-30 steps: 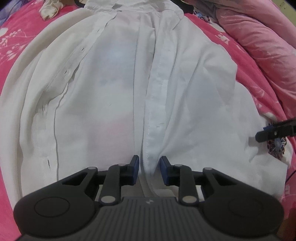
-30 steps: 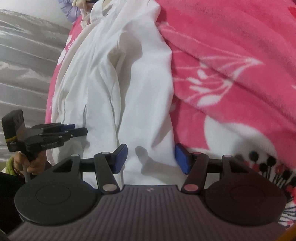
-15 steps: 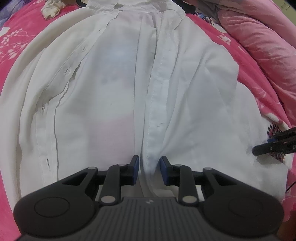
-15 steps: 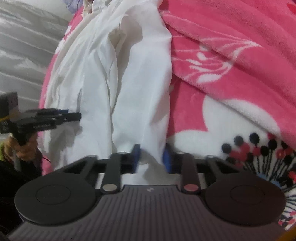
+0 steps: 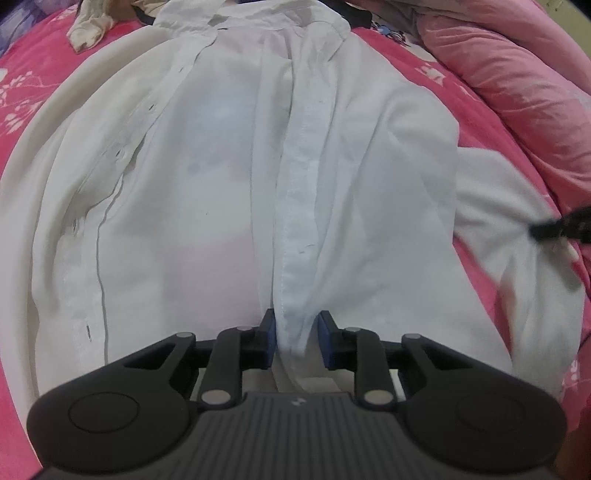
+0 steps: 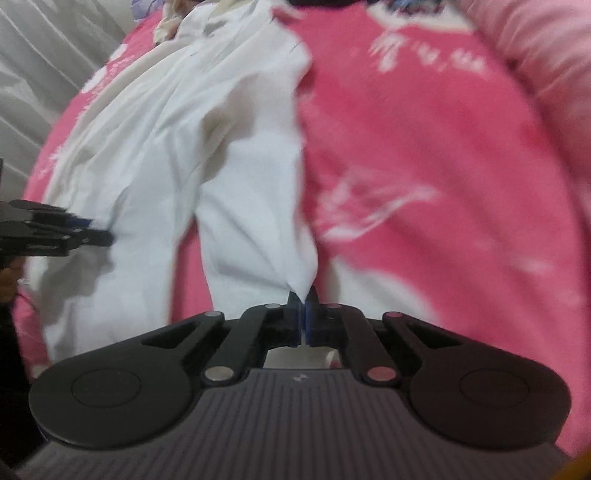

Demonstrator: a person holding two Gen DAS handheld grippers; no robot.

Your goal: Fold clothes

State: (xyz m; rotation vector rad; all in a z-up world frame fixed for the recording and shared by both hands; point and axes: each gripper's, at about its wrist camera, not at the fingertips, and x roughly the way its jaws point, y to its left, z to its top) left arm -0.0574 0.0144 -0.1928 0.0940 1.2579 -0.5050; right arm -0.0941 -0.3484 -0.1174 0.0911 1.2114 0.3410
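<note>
White button-up shirt [image 5: 229,192] spread open, face up, across pink floral blanket [image 5: 22,85], collar toward top centre of left wrist view, hem at bottom. Left gripper [image 5: 297,339] at lower centre of that view, blue pads [image 5: 269,338] set either side of the right-hand button placket at the hem, a gap showing between pad and cloth on both sides; whether the fabric is actually pinched cannot be told. Right gripper [image 6: 304,319] at lower centre of right wrist view, pads brought fully together on a pointed corner of the shirt's outer panel or sleeve; cloth drawn taut up from the grip. Same gripper seen as a blurred dark tip at right edge of left wrist view. Pink pillow or bolster [image 5: 517,92] at upper right, a crumpled cream cloth [image 5: 88,26] at upper left, both apart from the working area. Step judged: securing hem and side corner ahead of the first fold, task at an early stage. Next move judged to require a firm pinch on the placket, then both grips carried across together, keeping the panel flat. Risk: thin cloth slipping or bunching.
</note>
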